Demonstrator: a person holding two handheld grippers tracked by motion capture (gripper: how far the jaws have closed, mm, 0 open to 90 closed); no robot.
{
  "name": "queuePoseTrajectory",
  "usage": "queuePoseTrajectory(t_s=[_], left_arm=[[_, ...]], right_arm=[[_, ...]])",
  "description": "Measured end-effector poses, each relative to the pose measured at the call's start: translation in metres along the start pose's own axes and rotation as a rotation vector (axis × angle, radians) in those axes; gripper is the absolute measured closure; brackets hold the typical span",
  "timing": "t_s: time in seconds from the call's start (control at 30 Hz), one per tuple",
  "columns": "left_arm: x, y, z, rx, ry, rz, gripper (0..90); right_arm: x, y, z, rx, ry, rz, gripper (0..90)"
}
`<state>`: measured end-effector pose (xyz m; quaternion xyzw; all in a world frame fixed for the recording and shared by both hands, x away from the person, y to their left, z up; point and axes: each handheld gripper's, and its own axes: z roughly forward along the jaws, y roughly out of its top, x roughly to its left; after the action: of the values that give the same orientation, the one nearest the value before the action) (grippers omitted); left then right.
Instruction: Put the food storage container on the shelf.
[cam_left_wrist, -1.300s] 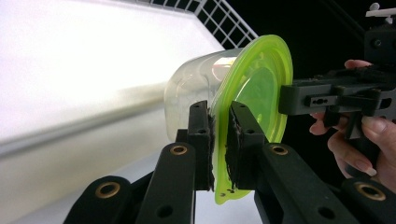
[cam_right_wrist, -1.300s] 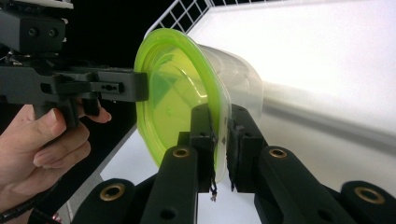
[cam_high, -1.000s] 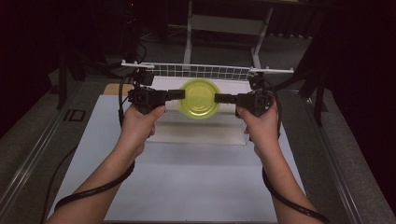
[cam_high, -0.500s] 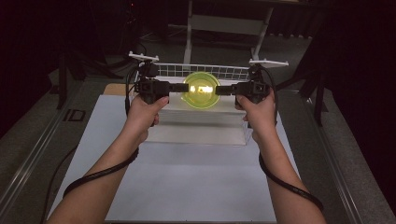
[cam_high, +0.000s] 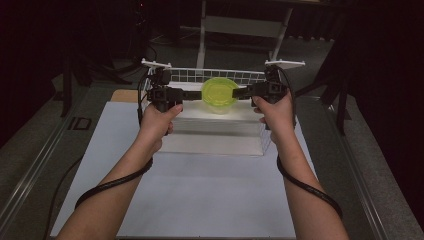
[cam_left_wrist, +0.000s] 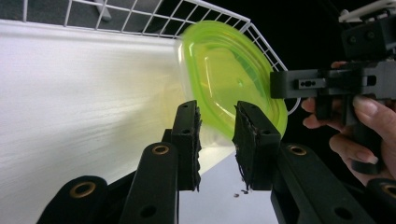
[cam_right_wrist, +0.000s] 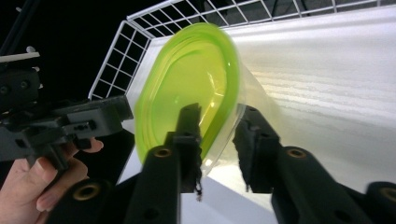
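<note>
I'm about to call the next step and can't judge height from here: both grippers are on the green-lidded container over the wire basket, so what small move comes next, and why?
Probably lower it straight down, both hands together. The container hangs above the white liner of the wire basket, the left gripper and right gripper each clamped on its rim from opposite sides, and nothing lies under it.

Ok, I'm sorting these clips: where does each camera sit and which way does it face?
High view: above the person's side, facing forward and down at the table; both forearms show.
Left gripper view: on the left hand-held gripper, facing the green-lidded container.
Right gripper view: on the right hand-held gripper, facing it from the opposite side.
All share the container and wire basket.
</note>
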<state>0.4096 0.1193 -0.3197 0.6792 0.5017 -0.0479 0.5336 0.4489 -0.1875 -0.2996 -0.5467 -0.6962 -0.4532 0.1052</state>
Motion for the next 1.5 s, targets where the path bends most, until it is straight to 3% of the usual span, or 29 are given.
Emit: queuePoseTrajectory(t_s=[0.1, 0.2, 0.37, 0.5, 0.53, 0.67, 0.73, 0.83, 0.9, 0.93, 0.97, 1.0, 1.07, 1.17, 1.2, 1.33, 1.43, 1.5], left_arm=[[0.001, -0.001, 0.003, -0.003, 0.002, -0.006, 68.2], [0.001, -0.003, 0.005, -0.003, -0.001, 0.014, 68.1], [0.0, -0.007, 0.005, -0.012, 0.005, 0.032, 64.6], [0.0, -0.013, 0.0, -0.025, 0.0, 0.037, 64.6], [-0.001, -0.015, -0.002, -0.028, 0.005, 0.051, 64.5], [-0.014, -0.025, -0.013, -0.073, 0.047, 0.208, 60.0], [-0.019, -0.032, -0.017, -0.091, 0.043, 0.248, 59.7], [-0.02, -0.04, -0.02, -0.106, 0.003, 0.259, 54.4], [-0.02, -0.046, -0.022, -0.115, -0.042, 0.276, 41.3], [-0.02, -0.046, -0.022, -0.115, -0.042, 0.276, 40.6], [-0.019, -0.055, -0.026, -0.144, -0.097, 0.311, 40.6], [-0.02, -0.059, -0.028, -0.158, -0.122, 0.326, 32.5], [-0.021, -0.07, -0.031, -0.193, -0.146, 0.35, 30.4], [-0.024, -0.084, -0.035, -0.226, -0.14, 0.394, 23.0], [-0.024, -0.087, -0.035, -0.236, -0.136, 0.402, 16.4], [-0.028, -0.102, -0.039, -0.287, -0.108, 0.441, 14.2], [-0.026, -0.109, -0.041, -0.324, -0.144, 0.45, 9.2], [-0.027, -0.113, -0.042, -0.326, -0.121, 0.46, 9.1]], right_arm=[[-0.003, 0.004, 0.005, 0.002, -0.035, -0.008, 69.7], [-0.005, 0.008, 0.007, -0.009, -0.06, -0.031, 65.3], [-0.006, 0.011, 0.008, -0.026, -0.068, -0.053, 59.0], [0.003, 0.009, 0.003, -0.058, -0.065, -0.101, 51.8], [0.006, 0.008, 0.001, -0.062, -0.068, -0.117, 51.1], [0.018, 0.0, -0.012, -0.107, -0.137, -0.215, 49.2], [0.023, -0.007, -0.018, -0.132, -0.161, -0.263, 49.3], [0.029, -0.022, -0.023, -0.148, -0.13, -0.278, 54.5], [0.033, -0.034, -0.022, -0.141, -0.116, -0.299, 63.7], [0.033, -0.034, -0.022, -0.141, -0.116, -0.299, 63.7], [0.035, -0.04, -0.02, -0.126, -0.115, -0.305, 71.1], [0.038, -0.05, -0.013, -0.092, -0.124, -0.325, 83.1], [0.041, -0.058, -0.004, -0.078, -0.147, -0.348, 88.8], [0.04, -0.062, 0.005, -0.081, -0.144, -0.345, 89.6], [0.039, -0.064, 0.013, -0.088, -0.153, -0.343, 89.7], [0.033, -0.06, 0.022, -0.095, -0.188, -0.318, 89.8], [0.028, -0.056, 0.026, -0.102, -0.198, -0.297, 89.8], [0.026, -0.054, 0.027, -0.107, -0.192, -0.289, 89.7]])
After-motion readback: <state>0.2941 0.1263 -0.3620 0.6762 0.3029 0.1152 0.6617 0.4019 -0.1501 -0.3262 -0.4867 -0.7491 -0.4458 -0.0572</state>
